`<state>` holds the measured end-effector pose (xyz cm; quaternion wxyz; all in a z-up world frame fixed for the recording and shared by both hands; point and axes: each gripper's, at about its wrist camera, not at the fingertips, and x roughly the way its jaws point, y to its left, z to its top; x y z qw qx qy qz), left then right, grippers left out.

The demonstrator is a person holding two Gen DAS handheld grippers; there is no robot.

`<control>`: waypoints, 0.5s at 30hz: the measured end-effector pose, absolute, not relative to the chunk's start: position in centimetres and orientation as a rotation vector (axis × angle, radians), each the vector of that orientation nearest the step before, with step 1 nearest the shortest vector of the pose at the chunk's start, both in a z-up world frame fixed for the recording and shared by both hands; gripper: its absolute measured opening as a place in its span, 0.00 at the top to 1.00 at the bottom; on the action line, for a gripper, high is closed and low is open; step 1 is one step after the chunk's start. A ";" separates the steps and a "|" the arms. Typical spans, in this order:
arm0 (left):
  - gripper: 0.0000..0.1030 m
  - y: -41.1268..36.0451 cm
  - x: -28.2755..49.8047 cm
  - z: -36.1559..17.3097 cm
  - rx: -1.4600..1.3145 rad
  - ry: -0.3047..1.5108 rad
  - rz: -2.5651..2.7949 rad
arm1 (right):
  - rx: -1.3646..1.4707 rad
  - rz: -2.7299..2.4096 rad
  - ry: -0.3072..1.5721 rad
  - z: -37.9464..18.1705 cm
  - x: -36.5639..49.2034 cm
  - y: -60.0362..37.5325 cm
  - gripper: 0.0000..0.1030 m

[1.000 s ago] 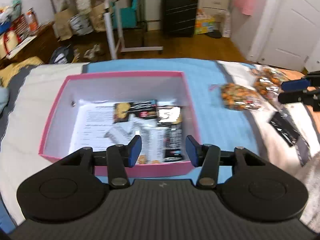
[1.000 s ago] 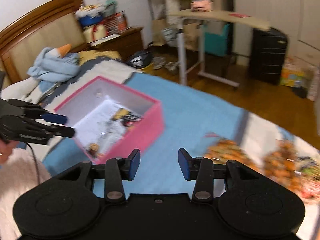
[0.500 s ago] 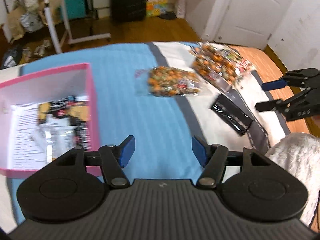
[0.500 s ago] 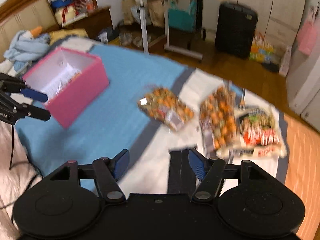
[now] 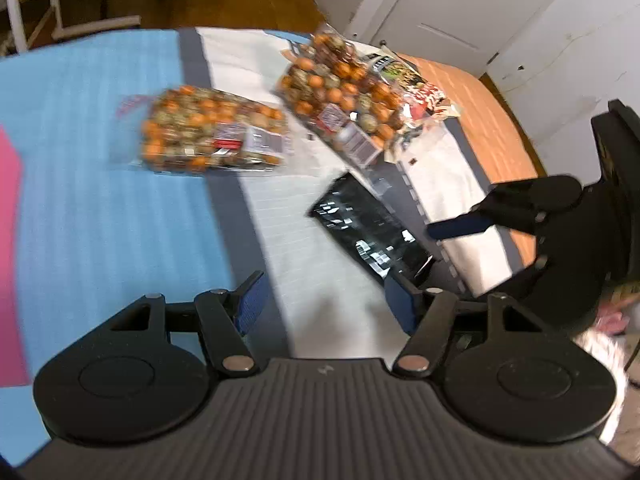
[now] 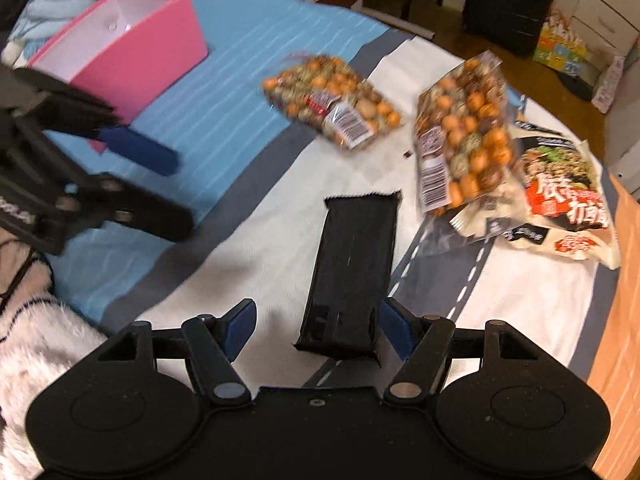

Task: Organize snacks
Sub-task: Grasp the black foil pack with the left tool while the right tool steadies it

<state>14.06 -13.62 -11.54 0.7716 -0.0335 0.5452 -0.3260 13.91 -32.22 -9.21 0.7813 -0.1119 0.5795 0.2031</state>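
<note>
Snack bags (image 6: 460, 132) beside black packet (image 6: 352, 264)

The open pink cardboard box (image 5: 9, 248) is cut by the left wrist view's left edge to a blurred pink strip; in the right wrist view its contents are hidden behind its near wall. The print on the two clear bags of orange and brown round snacks (image 6: 334, 100) (image 6: 464, 132) is too smeared to read. The flat black foil packet (image 6: 350, 268) has its near end partly covered by a blue pad. The white noodle packet with red lettering (image 6: 564, 196) lies partly under one clear bag. The fluffy white sleeve (image 6: 44, 336) is cut by the frame edge.
</note>
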 end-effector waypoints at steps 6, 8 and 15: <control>0.43 -16.7 14.8 -15.0 -0.178 1.232 -0.735 | -0.289 0.454 1.265 -10.7 14.6 -32.6 0.29; 0.48 -17.4 15.0 -15.9 -0.210 1.254 -0.749 | -0.289 0.462 1.275 -11.2 14.7 -32.8 0.30; 0.50 -19.0 15.1 -18.7 -0.265 1.295 -0.730 | -0.337 0.486 1.257 -12.5 14.2 -32.6 0.29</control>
